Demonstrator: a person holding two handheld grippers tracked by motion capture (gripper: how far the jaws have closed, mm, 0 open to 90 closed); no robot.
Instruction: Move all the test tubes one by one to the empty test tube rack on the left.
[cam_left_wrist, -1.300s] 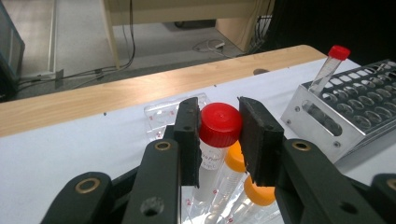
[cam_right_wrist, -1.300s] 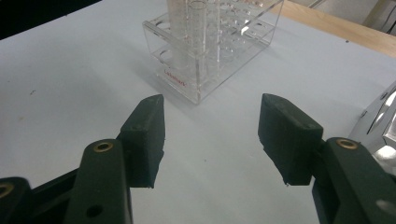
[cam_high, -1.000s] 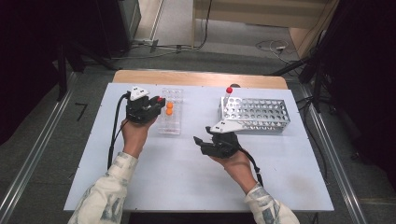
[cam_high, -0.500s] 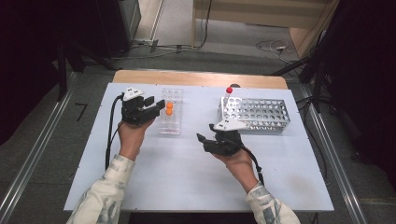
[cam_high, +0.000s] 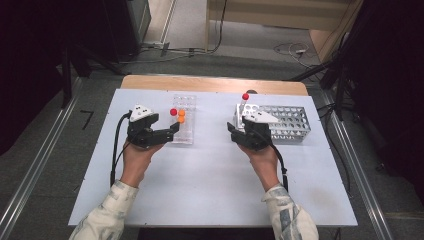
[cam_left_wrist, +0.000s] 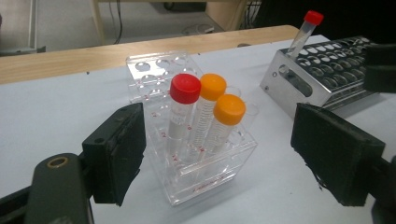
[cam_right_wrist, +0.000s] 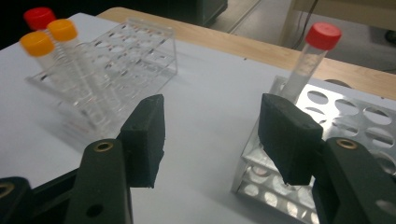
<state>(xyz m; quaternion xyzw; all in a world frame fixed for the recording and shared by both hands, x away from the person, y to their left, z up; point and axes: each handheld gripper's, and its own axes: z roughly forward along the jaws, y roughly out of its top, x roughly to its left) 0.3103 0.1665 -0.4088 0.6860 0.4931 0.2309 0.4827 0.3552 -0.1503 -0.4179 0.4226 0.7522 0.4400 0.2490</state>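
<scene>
A clear plastic rack (cam_high: 183, 119) stands left of centre and holds a red-capped tube (cam_left_wrist: 185, 88) and two orange-capped tubes (cam_left_wrist: 213, 87) at its near end. My left gripper (cam_high: 172, 131) is open, its jaws spread wide on either side of that near end (cam_left_wrist: 205, 182) without touching it. A metal rack (cam_high: 285, 122) stands to the right with one red-capped tube (cam_high: 245, 97) leaning in its near-left corner. My right gripper (cam_right_wrist: 217, 135) is open and empty just short of that corner, below the red-capped tube (cam_right_wrist: 310, 60).
The white tabletop (cam_high: 210, 190) is bare in front of both hands. A wooden strip (cam_high: 215, 84) runs along the table's far edge. Black cables (cam_high: 116, 150) trail from the grippers back along the forearms.
My right gripper has moved forward and to the right, up to the metal rack's corner. My left gripper has drawn back slightly beside the clear rack. Both stayed open.
</scene>
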